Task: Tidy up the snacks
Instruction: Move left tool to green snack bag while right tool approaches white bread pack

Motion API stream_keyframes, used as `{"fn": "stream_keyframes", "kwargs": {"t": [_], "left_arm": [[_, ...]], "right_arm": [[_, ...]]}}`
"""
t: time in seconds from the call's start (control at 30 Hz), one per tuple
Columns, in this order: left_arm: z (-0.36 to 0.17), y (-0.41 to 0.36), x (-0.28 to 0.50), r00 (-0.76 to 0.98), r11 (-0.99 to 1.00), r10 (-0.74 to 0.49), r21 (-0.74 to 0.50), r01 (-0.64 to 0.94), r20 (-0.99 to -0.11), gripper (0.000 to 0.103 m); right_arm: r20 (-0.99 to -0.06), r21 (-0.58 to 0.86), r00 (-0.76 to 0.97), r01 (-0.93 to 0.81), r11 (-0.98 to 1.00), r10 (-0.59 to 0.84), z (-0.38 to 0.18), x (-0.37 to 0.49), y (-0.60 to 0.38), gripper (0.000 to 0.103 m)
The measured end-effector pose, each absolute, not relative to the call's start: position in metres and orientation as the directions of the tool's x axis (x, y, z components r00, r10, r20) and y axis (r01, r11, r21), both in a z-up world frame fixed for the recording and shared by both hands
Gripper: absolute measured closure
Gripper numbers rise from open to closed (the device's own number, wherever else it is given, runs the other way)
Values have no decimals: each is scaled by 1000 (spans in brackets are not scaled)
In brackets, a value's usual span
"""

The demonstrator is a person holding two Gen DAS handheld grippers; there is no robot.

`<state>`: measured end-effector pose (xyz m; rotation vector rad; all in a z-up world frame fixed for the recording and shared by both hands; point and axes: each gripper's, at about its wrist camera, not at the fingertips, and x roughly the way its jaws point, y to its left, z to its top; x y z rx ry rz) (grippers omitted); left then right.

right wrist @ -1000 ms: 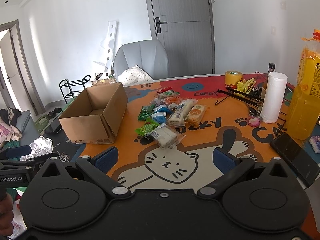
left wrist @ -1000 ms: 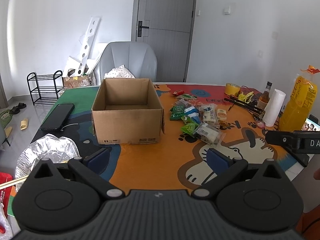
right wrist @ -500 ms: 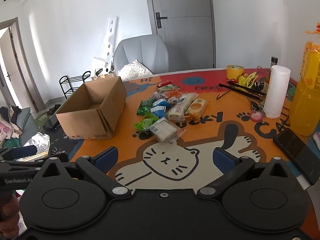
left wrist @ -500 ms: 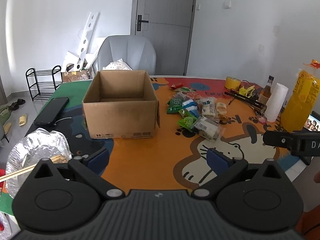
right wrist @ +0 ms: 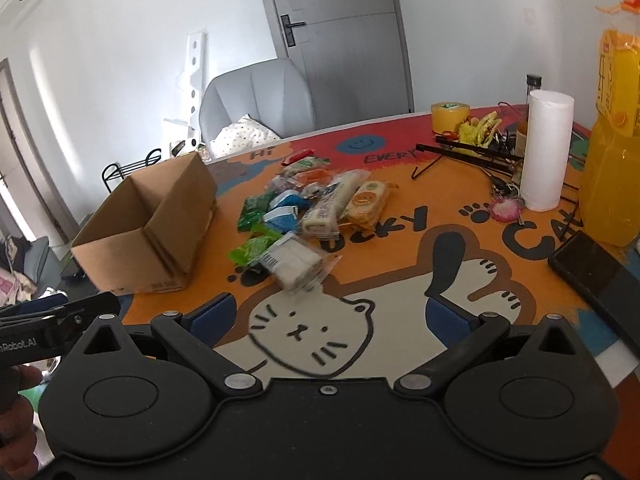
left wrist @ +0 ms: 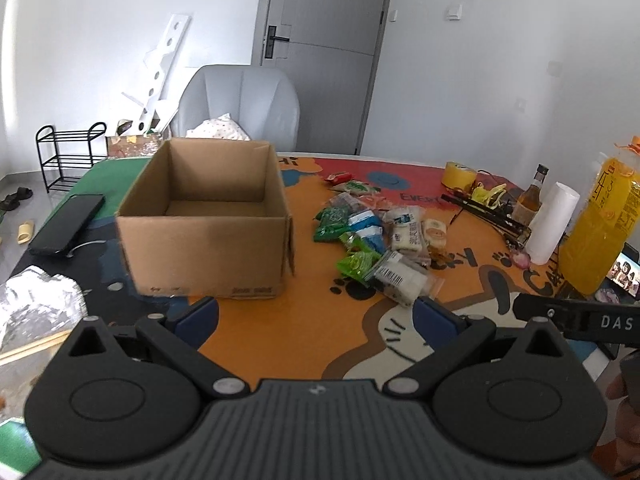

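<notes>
An open, empty cardboard box (left wrist: pixel 208 224) stands on the cartoon-cat table mat; it also shows at the left in the right wrist view (right wrist: pixel 156 232). A pile of snack packets (left wrist: pixel 376 236) lies to its right, with a clear pack of white cakes (right wrist: pixel 296 264) nearest and green packets (right wrist: pixel 256 216) behind. My left gripper (left wrist: pixel 316 316) is open and empty, just in front of the box. My right gripper (right wrist: pixel 330 316) is open and empty, just short of the white cake pack.
A paper towel roll (right wrist: pixel 546 148), a big orange juice bottle (right wrist: pixel 612 168), yellow tape (right wrist: pixel 450 116) and black rods (right wrist: pixel 468 154) stand at the right. A phone (right wrist: pixel 596 268) lies at the right edge, another phone (left wrist: pixel 68 224) and crumpled foil (left wrist: pixel 36 304) at the left.
Both grippers have moved forward over the table; the box and the snack pile are nearer. Both stay open.
</notes>
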<state>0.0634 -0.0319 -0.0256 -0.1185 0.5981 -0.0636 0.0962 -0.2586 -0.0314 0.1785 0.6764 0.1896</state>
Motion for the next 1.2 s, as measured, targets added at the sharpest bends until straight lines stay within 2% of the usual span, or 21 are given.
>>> {"fn": "stream_keyframes", "kwargs": {"t": [0.4, 0.57, 0.63, 0.73, 0.93, 1.2], "left_arm": [[-42, -49, 106, 827, 987, -139, -141, 73, -545, 3], [-51, -50, 121, 835, 986, -146, -143, 81, -530, 15], [-57, -49, 128, 829, 983, -159, -165, 82, -536, 25], [-65, -48, 138, 812, 979, -177, -182, 89, -555, 34], [-73, -47, 152, 806, 977, -185, -196, 87, -562, 41], [-79, -40, 162, 810, 973, -184, -217, 72, -557, 42]], "right_arm": [[-604, 277, 736, -167, 946, 306, -53, 136, -258, 0], [-577, 296, 741, -201, 934, 343, -63, 153, -257, 0], [-576, 319, 732, -208, 925, 364, -67, 161, -257, 1], [-567, 341, 727, -218, 914, 386, -72, 172, -256, 3], [-568, 367, 708, -238, 899, 420, -78, 197, -250, 6], [-575, 369, 678, -284, 885, 457, -84, 223, -237, 16]]}}
